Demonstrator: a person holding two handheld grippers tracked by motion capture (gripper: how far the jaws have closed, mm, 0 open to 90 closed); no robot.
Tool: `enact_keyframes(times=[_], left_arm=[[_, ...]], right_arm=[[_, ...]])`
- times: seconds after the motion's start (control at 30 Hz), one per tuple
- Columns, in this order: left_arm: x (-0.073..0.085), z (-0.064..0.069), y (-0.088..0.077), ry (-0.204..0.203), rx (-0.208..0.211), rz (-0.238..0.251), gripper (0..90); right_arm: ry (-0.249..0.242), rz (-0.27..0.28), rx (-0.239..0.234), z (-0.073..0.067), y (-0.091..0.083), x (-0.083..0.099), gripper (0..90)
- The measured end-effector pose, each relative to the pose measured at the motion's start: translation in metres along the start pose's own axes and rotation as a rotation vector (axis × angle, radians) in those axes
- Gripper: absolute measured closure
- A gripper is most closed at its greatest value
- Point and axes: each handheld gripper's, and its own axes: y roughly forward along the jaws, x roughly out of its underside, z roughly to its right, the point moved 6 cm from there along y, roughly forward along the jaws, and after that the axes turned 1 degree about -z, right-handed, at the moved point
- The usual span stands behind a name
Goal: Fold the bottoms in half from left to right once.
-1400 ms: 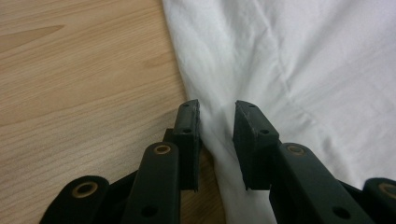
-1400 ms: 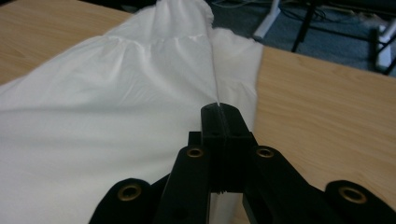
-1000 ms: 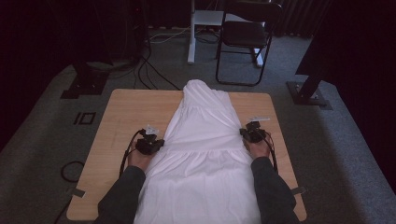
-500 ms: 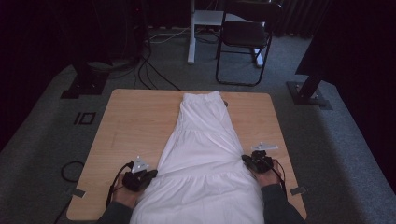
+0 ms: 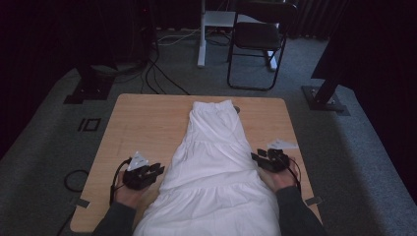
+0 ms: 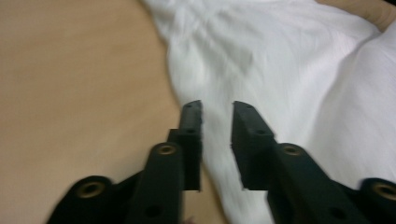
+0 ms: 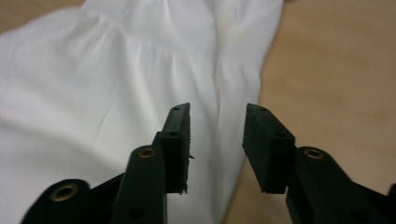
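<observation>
High overhead view, close jaw views sharing white garment (image 5: 216,162)

A white tiered skirt (image 5: 215,162) lies flat and lengthwise on the wooden desk (image 5: 147,123), narrow waistband at the far end, wide hem hanging over the near edge.

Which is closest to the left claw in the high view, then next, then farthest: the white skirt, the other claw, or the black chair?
1. White skirt: right beside the left claw.
2. Right claw: across the skirt, at its other edge.
3. Black chair: on the floor beyond the table's far end.
</observation>
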Motion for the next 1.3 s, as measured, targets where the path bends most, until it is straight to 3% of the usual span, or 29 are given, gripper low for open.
enact_keyframes(times=[0.03,0.07,0.17,0.2,0.23,0.27,0.33,0.4,0.43,0.5,0.53,0.57,0.67,0.7,0.73,0.8,0.9,0.93,0.97,1.03,1.1,1.13,1.23,1.27,1.3], left_arm=[[-0.012,0.003,0.018,0.049,0.006,-0.026,80.9],[-0.014,0.004,0.028,0.067,-0.001,-0.052,81.3],[-0.012,0.008,0.059,0.081,0.02,-0.128,76.2],[-0.012,0.008,0.059,0.081,0.02,-0.128,74.3],[-0.004,0.01,0.073,0.1,0.009,-0.17,73.0],[-0.001,0.011,0.077,0.105,0.007,-0.183,71.6],[0.001,0.013,0.079,0.082,0.013,-0.162,68.6],[0.001,0.012,0.078,0.085,0.0,-0.164,64.3],[0.001,0.011,0.078,0.081,0.001,-0.164,62.1],[0.002,0.01,0.077,0.061,0.016,-0.16,60.4],[0.003,0.009,0.077,0.057,0.021,-0.159,59.7],[0.004,0.009,0.076,0.053,0.022,-0.158,59.2],[0.007,0.012,0.074,0.069,0.02,-0.147,59.3],[0.008,0.014,0.073,0.068,0.023,-0.143,59.3],[0.008,0.014,0.073,0.068,0.023,-0.143,59.4],[0.009,0.016,0.071,0.074,0.018,-0.148,60.1],[0.011,0.02,0.067,0.086,0.04,-0.171,62.9],[0.011,0.02,0.067,0.086,0.04,-0.171,63.5],[0.011,0.02,0.065,0.088,0.046,-0.184,64.7],[-0.001,0.014,0.059,0.108,-0.005,-0.142,61.3],[-0.02,0.007,0.055,0.088,-0.031,-0.079,58.0],[-0.031,0.005,0.056,0.075,-0.026,-0.059,57.7],[-0.042,0.004,0.059,0.076,-0.019,-0.05,55.2],[-0.068,0.005,0.084,0.098,-0.011,-0.049,54.3],[-0.068,0.005,0.084,0.098,-0.011,-0.049,54.4]], right_arm=[[-0.012,-0.008,-0.025,0.001,0.019,-0.017,67.2],[-0.011,-0.014,-0.035,0.002,0.029,-0.024,67.2],[0.013,-0.05,-0.056,0.006,0.061,-0.041,60.1],[0.013,-0.05,-0.056,0.006,0.061,-0.041,60.1],[0.035,-0.053,-0.056,0.008,0.079,-0.048,57.4],[0.041,-0.056,-0.054,0.008,0.086,-0.05,56.8],[0.045,-0.046,-0.064,0.007,0.098,-0.053,55.1],[0.066,-0.076,-0.077,0.006,0.108,-0.051,55.0],[0.06,-0.098,-0.074,0.005,0.112,-0.049,59.3],[0.021,-0.145,-0.084,0.003,0.114,-0.048,82.1],[-0.026,-0.146,-0.042,0.004,0.111,-0.051,88.7],[-0.059,-0.106,0.018,0.005,0.103,-0.059,89.3],[-0.081,0.118,0.163,0.012,0.06,-0.086,89.6],[-0.093,0.133,0.184,0.014,0.054,-0.089,89.5],[-0.093,0.133,0.184,0.014,0.054,-0.089,89.5],[-0.091,0.032,0.192,0.024,0.067,-0.072,88.5],[-0.015,-0.061,0.138,0.034,0.09,-0.044,85.5],[-0.015,-0.061,0.138,0.034,0.09,-0.044,85.5],[0.009,-0.096,0.12,0.037,0.099,-0.03,84.0],[0.02,-0.085,0.104,0.038,0.102,-0.024,83.1],[0.039,-0.084,0.094,0.039,0.101,-0.023,82.4],[0.037,-0.088,0.094,0.039,0.101,-0.024,82.4],[0.039,-0.092,0.098,0.038,0.101,-0.024,82.4],[0.047,-0.106,0.106,0.038,0.102,-0.025,82.5],[0.047,-0.106,0.106,0.038,0.102,-0.025,82.5]])
